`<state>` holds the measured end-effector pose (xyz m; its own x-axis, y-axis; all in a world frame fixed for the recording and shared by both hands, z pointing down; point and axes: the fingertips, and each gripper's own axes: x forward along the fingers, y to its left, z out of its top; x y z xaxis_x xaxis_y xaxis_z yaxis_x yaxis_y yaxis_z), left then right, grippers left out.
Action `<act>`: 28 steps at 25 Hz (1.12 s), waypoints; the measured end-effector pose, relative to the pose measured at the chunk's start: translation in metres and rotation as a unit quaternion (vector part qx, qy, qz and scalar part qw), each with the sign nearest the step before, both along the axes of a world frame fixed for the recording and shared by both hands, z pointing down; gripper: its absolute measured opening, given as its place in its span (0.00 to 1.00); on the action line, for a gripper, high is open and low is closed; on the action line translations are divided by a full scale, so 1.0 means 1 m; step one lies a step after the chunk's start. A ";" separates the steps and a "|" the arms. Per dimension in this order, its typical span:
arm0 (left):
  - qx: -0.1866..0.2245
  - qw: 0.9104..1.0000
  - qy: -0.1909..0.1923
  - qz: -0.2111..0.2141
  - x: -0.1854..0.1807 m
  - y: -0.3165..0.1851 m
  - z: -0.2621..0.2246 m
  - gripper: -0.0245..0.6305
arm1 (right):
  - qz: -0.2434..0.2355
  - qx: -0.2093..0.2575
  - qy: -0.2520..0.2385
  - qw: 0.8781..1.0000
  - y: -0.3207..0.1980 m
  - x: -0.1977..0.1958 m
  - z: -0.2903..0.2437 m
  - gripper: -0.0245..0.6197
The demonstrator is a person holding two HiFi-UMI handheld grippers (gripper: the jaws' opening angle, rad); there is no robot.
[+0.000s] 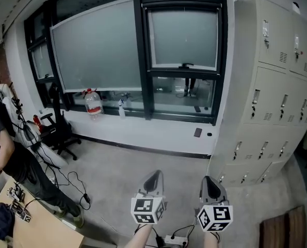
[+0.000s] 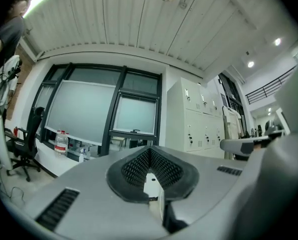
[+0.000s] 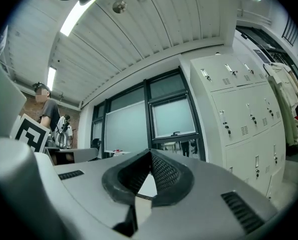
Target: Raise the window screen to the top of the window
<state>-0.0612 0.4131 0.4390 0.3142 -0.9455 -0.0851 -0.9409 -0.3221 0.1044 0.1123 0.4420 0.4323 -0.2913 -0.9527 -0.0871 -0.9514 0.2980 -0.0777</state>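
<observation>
A dark-framed window fills the far wall. Its narrow right pane has a pale window screen [image 1: 182, 37] [image 2: 134, 115] [image 3: 174, 117] pulled most of the way down, with a small black handle [image 1: 186, 65] on its bottom bar. A wider screen [image 1: 99, 48] covers the pane to the left. Both grippers are low in the head view, several steps back from the window, pointing level at it. The left gripper [image 1: 154, 177] [image 2: 150, 151] is shut with nothing in it. The right gripper [image 1: 209, 180] [image 3: 150, 153] is also shut and empty.
Tall grey lockers [image 1: 277, 87] stand along the right wall. A water bottle [image 1: 94, 104] and a spray bottle [image 1: 122, 109] sit on the sill. An office chair [image 1: 58, 128], floor cables [image 1: 70, 182], a person [image 1: 9, 154] and a desk [image 1: 34, 226] are on the left. A power strip [image 1: 175, 239] lies by my feet.
</observation>
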 end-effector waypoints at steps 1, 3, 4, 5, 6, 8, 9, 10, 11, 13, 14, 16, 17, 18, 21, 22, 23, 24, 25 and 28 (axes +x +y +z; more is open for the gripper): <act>-0.005 1.000 0.002 0.001 -0.005 0.012 0.003 0.04 | 0.001 -0.007 0.000 1.000 0.010 -0.005 0.005 0.05; -0.011 1.000 0.006 -0.001 -0.017 0.036 0.010 0.04 | 0.001 -0.021 -0.005 1.000 0.030 -0.017 0.014 0.05; -0.012 1.000 0.006 -0.003 -0.025 0.046 0.011 0.04 | 0.001 -0.025 -0.006 1.000 0.040 -0.024 0.017 0.05; -0.013 1.000 0.006 -0.005 -0.032 0.056 0.013 0.04 | 0.002 -0.025 -0.006 1.000 0.051 -0.032 0.018 0.05; -0.014 1.000 0.006 -0.006 -0.037 0.065 0.014 0.04 | 0.004 -0.023 -0.004 1.000 0.062 -0.039 0.017 0.05; -0.016 1.000 0.003 -0.002 -0.042 0.086 0.016 0.04 | 0.009 -0.021 0.000 1.000 0.085 -0.050 0.017 0.05; -0.016 1.000 0.000 -0.001 -0.042 0.096 0.017 0.04 | 0.010 -0.023 0.001 1.000 0.096 -0.053 0.018 0.05; -0.016 1.000 -0.001 0.000 -0.042 0.106 0.018 0.04 | 0.011 -0.024 0.002 1.000 0.106 -0.055 0.020 0.05; -0.017 1.000 -0.001 0.002 -0.041 0.114 0.019 0.04 | 0.013 -0.026 0.004 1.000 0.114 -0.056 0.022 0.05; -0.018 1.000 0.000 0.007 -0.040 0.127 0.020 0.04 | 0.017 -0.027 0.004 0.999 0.127 -0.056 0.023 0.05; -0.020 1.000 0.000 0.009 -0.040 0.132 0.021 0.04 | 0.019 -0.026 0.004 0.999 0.132 -0.055 0.022 0.05; -0.020 1.000 -0.001 0.010 -0.042 0.141 0.021 0.04 | 0.022 -0.023 0.004 0.999 0.140 -0.056 0.021 0.05; -0.019 1.000 -0.002 0.009 -0.043 0.144 0.020 0.04 | 0.023 -0.021 0.004 0.999 0.143 -0.056 0.020 0.05; -0.019 1.000 -0.004 0.009 -0.044 0.147 0.020 0.04 | 0.024 -0.019 0.005 1.000 0.146 -0.056 0.019 0.05; -0.018 1.000 -0.013 0.009 -0.047 0.153 0.018 0.04 | 0.028 -0.013 0.002 1.000 0.149 -0.057 0.016 0.05; -0.017 1.000 -0.016 0.009 -0.049 0.155 0.017 0.04 | 0.030 -0.011 0.001 0.999 0.150 -0.058 0.014 0.05; -0.016 1.000 -0.017 0.008 -0.050 0.156 0.015 0.04 | 0.032 -0.008 0.001 0.999 0.150 -0.058 0.012 0.05; -0.014 1.000 -0.015 0.007 -0.051 0.155 0.013 0.04 | 0.032 -0.005 0.002 0.999 0.148 -0.057 0.008 0.05; -0.012 1.000 -0.013 0.006 -0.051 0.152 0.010 0.04 | 0.030 -0.001 0.004 1.000 0.144 -0.056 0.003 0.05; -0.009 1.000 -0.017 0.006 -0.045 0.140 -0.001 0.04 | 0.022 0.002 0.015 1.000 0.135 -0.051 -0.009 0.05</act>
<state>-0.1064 0.5526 0.4384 0.3281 -0.9429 -0.0576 -0.9401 -0.3319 0.0774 0.0611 0.5767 0.4234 -0.2523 -0.9641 -0.0829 -0.9654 0.2567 -0.0470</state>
